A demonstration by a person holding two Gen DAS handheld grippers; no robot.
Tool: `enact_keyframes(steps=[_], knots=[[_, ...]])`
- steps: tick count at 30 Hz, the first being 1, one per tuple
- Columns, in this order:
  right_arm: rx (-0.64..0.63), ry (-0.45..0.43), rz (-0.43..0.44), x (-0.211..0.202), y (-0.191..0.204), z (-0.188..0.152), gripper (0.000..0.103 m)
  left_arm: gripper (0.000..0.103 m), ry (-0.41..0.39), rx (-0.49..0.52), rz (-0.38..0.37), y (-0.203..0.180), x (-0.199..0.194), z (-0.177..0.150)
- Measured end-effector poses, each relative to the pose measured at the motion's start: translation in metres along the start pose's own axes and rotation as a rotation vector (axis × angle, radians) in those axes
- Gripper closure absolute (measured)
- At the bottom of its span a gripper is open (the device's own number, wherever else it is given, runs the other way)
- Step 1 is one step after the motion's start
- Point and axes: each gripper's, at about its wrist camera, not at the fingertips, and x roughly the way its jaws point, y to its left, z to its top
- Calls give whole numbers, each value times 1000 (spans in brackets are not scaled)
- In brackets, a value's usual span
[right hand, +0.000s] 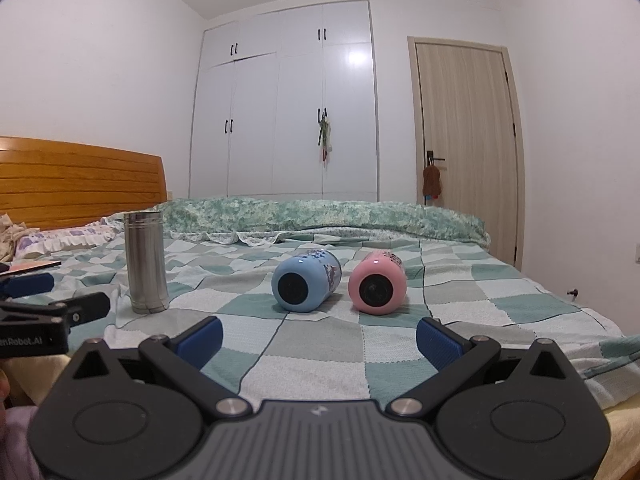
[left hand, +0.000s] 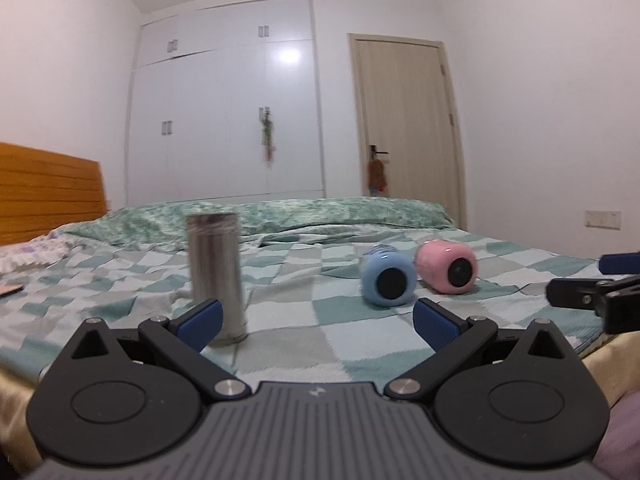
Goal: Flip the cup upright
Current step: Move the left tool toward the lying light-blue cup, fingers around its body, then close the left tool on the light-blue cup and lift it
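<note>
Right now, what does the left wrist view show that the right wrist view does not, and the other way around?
Only the left wrist view shows a wall socket plate on the right wall, and the right gripper entering from the right edge. Only the right wrist view shows the left gripper at its left edge and print on the side of the blue cup. Both share the steel cup standing upright, the blue cup and the pink cup lying on their sides on the checked bed cover, the wardrobe and the door.
</note>
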Motion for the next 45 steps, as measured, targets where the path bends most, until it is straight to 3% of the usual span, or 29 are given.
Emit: enact_keyframes(steps=[8,13,26,34,37,43,45], knots=[[-30,18,-12,28,-27,22,0,0,62,61,-61,-24,46,37],[-46,47,-24,56,-48,39,0,0,139,65,-80,-39,95,62],[-66,129,-10,153,-124,85,0,0,332,155,-33,-85,226,104],[-82,197,12,223,-159,104,0,0,514,125,-3,-90,306,106],[-71,215,29,246,-169,106,0,0,608,92,-16,-89,333,99],[-35,249,56,274,-182,99,0,0,724,116,-8,-94,369,78],[-32,254,59,279,-182,95,0,16,786,63,-45,-93,377,72]])
